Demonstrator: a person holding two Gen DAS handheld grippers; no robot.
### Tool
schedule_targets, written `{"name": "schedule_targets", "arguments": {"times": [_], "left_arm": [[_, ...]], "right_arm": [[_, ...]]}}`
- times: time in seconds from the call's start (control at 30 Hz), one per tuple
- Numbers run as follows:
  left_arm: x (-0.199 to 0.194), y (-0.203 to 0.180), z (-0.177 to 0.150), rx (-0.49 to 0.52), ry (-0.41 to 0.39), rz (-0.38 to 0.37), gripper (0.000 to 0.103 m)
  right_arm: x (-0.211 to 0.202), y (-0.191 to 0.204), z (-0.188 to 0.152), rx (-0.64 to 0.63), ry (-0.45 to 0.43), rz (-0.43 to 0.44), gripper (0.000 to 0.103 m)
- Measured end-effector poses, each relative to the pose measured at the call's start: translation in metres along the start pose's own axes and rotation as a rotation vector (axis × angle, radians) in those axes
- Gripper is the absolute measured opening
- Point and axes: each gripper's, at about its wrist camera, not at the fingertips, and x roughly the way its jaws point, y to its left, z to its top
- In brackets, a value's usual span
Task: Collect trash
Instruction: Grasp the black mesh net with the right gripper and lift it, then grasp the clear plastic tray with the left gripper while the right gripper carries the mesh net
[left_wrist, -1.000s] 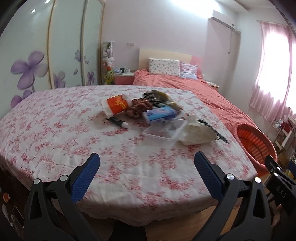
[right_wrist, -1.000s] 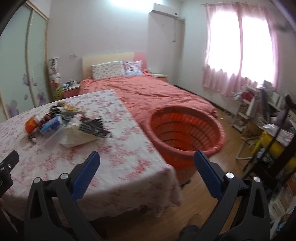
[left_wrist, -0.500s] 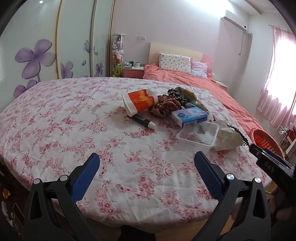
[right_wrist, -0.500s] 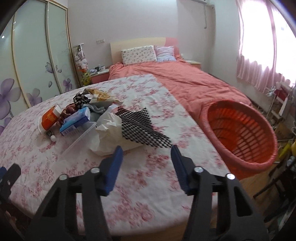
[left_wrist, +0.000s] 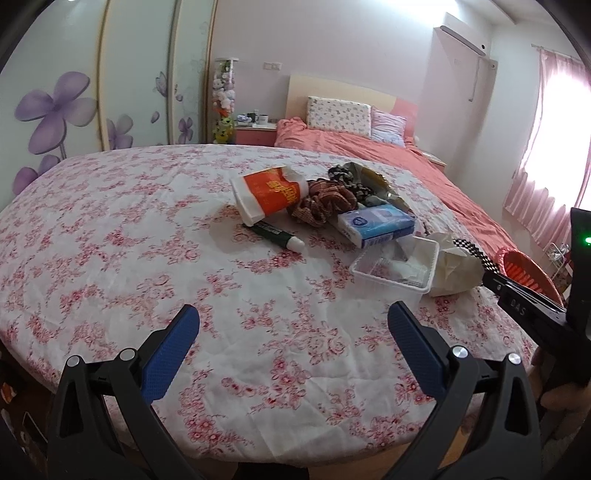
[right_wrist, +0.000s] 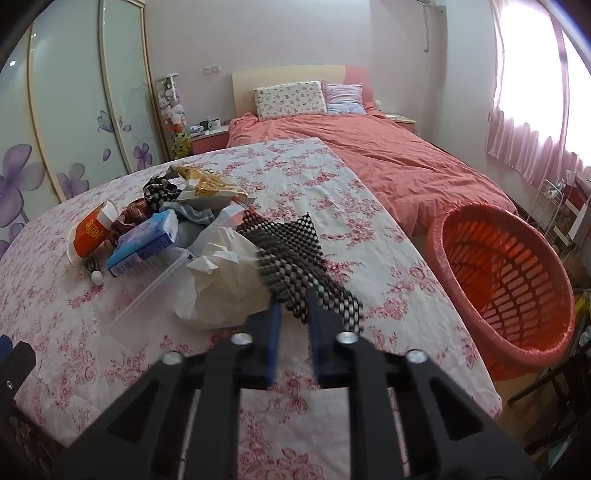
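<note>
Now the right gripper (right_wrist: 293, 314) has its blue pads nearly together on the near corner of the black-and-white mesh mat (right_wrist: 295, 254), which lies against the crumpled white plastic bag (right_wrist: 225, 280) on the pink floral tablecloth (right_wrist: 369, 236). At three o'clock of the mat stands the orange slotted plastic basket (right_wrist: 517, 280). Meanwhile the left gripper (left_wrist: 291, 332) hangs wide open, holding nothing, the clear plastic tray (left_wrist: 397, 267) at its one o'clock.

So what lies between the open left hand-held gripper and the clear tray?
Only bare floral cloth lies between the left hand-held gripper and the clear tray, as the left wrist view shows.
</note>
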Motion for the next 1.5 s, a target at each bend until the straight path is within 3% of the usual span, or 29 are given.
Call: {"name": "schedule_targets", "arguments": {"times": [0.07, 0.47, 0.63, 0.77, 0.93, 1.0, 1.17, 1.23, 1.27, 1.3, 1.5], "left_arm": [[0.002, -0.002, 0.001, 0.002, 0.007, -0.014, 0.101], [0.019, -0.03, 0.018, 0.034, 0.057, -0.128, 0.098], [0.027, -0.056, 0.025, 0.091, 0.071, -0.192, 0.083], [0.043, -0.076, 0.026, 0.145, 0.12, -0.221, 0.061], [0.059, -0.098, 0.019, 0.233, 0.174, -0.209, 0.044], [0.064, -0.102, 0.017, 0.256, 0.193, -0.208, 0.033], [0.076, -0.105, 0.011, 0.275, 0.25, -0.211, 0.027], [0.079, -0.102, 0.009, 0.263, 0.273, -0.227, 0.018], [0.075, -0.1, 0.009, 0.253, 0.274, -0.242, 0.009], [0.072, -0.098, 0.01, 0.247, 0.273, -0.254, 0.007], [0.048, -0.095, 0.024, 0.243, 0.216, -0.292, 0.004]], "right_arm": [[0.001, -0.002, 0.001, 0.011, 0.002, 0.018, 0.004], [-0.024, -0.043, 0.017, 0.138, -0.088, 0.025, 0.003], [-0.038, -0.06, 0.021, 0.166, -0.104, 0.014, 0.003], [-0.045, -0.066, 0.018, 0.174, -0.103, 0.018, 0.003], [-0.05, -0.073, 0.011, 0.186, -0.093, 0.024, 0.003], [-0.051, -0.074, 0.008, 0.19, -0.09, 0.027, 0.003], [-0.056, -0.075, 0.004, 0.193, -0.087, 0.035, 0.003], [-0.059, -0.076, 0.003, 0.195, -0.089, 0.037, 0.003], [-0.06, -0.076, 0.002, 0.195, -0.09, 0.036, 0.003], [-0.062, -0.076, 0.002, 0.194, -0.092, 0.036, 0.003], [-0.073, -0.08, 0.006, 0.195, -0.108, 0.048, 0.003]]}}
